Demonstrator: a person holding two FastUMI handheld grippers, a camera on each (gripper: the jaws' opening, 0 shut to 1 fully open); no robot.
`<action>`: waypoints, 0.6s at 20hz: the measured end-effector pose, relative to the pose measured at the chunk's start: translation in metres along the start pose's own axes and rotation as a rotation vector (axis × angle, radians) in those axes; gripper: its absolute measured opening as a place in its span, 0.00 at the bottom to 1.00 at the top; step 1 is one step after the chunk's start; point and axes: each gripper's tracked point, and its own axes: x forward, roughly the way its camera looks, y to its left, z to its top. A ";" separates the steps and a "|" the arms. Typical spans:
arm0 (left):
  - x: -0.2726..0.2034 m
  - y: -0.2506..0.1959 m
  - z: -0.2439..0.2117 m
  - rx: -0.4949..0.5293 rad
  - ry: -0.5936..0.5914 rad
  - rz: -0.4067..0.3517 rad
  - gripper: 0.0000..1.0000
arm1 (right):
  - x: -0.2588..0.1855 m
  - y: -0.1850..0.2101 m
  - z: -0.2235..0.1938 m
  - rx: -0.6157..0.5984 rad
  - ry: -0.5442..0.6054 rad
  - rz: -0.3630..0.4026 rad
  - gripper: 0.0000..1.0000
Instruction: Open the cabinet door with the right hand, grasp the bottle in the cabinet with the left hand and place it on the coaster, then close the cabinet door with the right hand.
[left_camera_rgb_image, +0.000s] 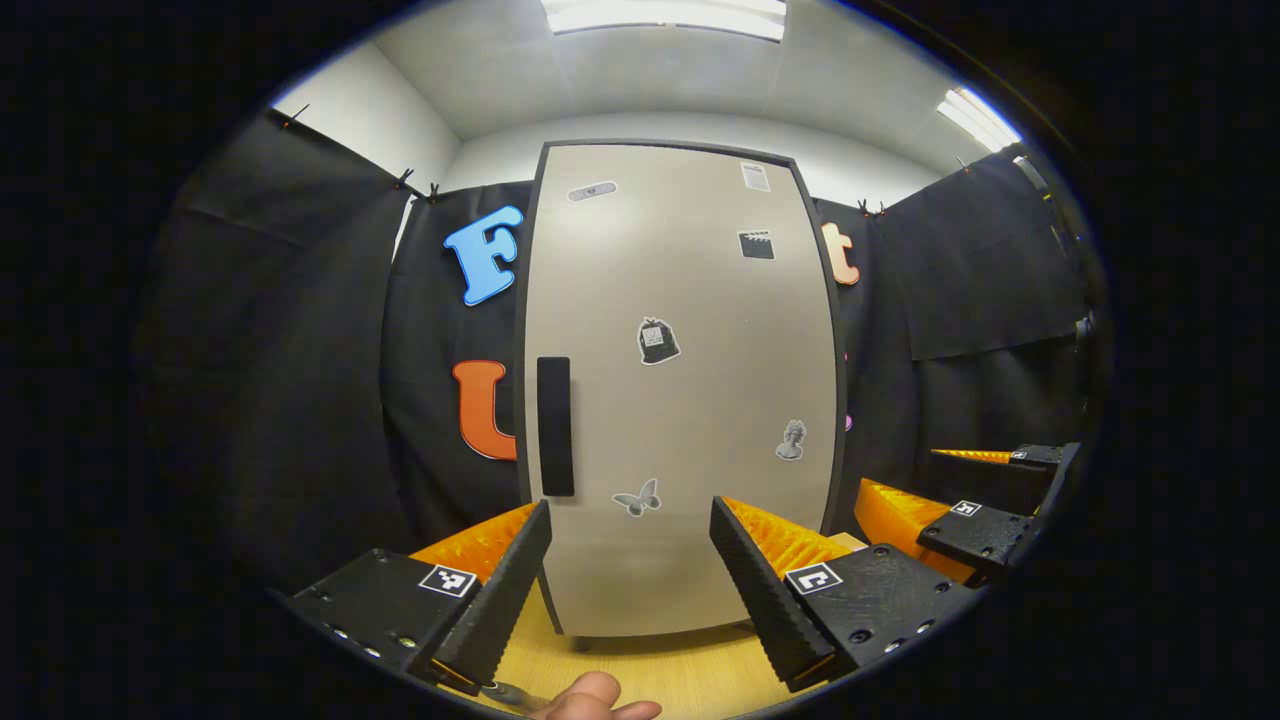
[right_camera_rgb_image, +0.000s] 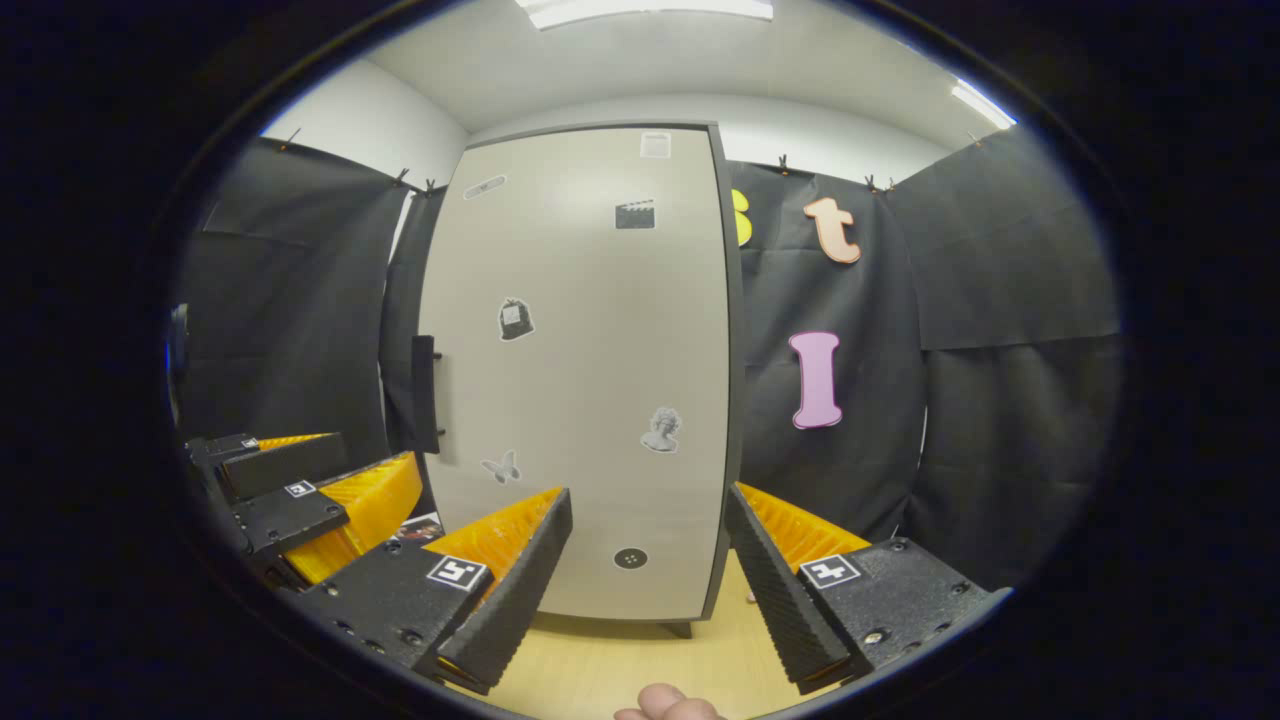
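A tall cabinet stands on the wooden table with its beige, sticker-covered door (left_camera_rgb_image: 680, 380) shut, hiding what is inside. A black vertical handle (left_camera_rgb_image: 555, 427) sits on the door's left edge. My left gripper (left_camera_rgb_image: 630, 510) is open, a short way in front of the door's lower part, right of the handle. My right gripper (right_camera_rgb_image: 648, 495) is also open, facing the door (right_camera_rgb_image: 590, 380) nearer its right edge, with the handle (right_camera_rgb_image: 425, 395) off to the left. A small dark flat thing (right_camera_rgb_image: 418, 527), maybe the coaster, lies on the table by the cabinet's left foot.
The wooden table (left_camera_rgb_image: 650, 670) runs under the cabinet toward me. Black cloth walls close in on both sides and behind. The right gripper (left_camera_rgb_image: 960, 500) shows off to the right of the left one, and the left gripper (right_camera_rgb_image: 300, 490) to the left of the right one. A thumb (left_camera_rgb_image: 590, 695) shows at the bottom edge.
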 end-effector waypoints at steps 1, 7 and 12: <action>0.000 -0.001 0.000 -0.002 0.002 -0.001 0.96 | 0.001 0.000 0.000 0.001 0.001 -0.001 0.99; 0.001 0.003 -0.001 -0.004 0.009 0.005 0.96 | 0.003 -0.002 0.000 0.005 0.010 -0.007 0.99; 0.002 0.004 -0.004 -0.007 0.019 0.007 0.96 | 0.003 -0.002 0.001 0.008 0.010 -0.008 0.99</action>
